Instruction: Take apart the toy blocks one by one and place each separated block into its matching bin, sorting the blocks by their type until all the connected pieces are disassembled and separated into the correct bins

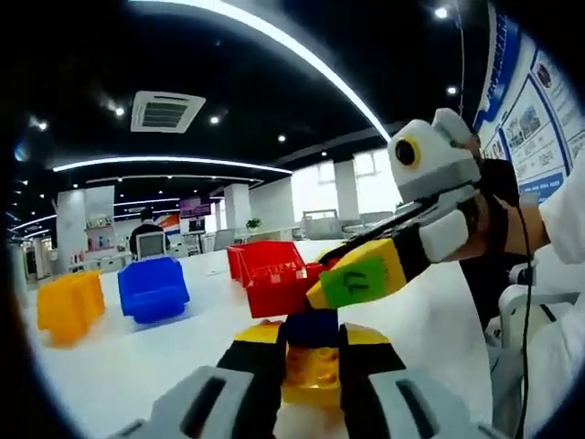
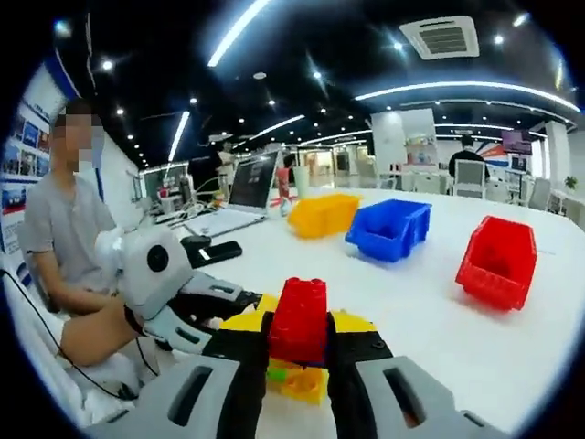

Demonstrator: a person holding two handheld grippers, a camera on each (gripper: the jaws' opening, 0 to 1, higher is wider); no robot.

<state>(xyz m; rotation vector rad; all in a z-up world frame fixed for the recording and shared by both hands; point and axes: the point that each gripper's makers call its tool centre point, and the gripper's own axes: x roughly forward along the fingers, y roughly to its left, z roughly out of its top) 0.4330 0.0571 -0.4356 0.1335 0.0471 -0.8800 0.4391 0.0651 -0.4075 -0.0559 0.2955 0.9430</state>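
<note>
Blocks (image 2: 297, 352) still joined in one stack hang above the white table (image 2: 439, 311), shared between both tools so they can be pulled apart. The right gripper (image 2: 297, 366) pinches the red block (image 2: 299, 320) on top; the left gripper (image 1: 313, 366) pinches the yellow block (image 1: 311, 366) with a blue block (image 1: 313, 327) on it. Beyond the stack wait the yellow bin (image 2: 322, 213), blue bin (image 2: 391, 229) and red bin (image 2: 498, 259), mouths facing the work, likely for easy drops.
</note>
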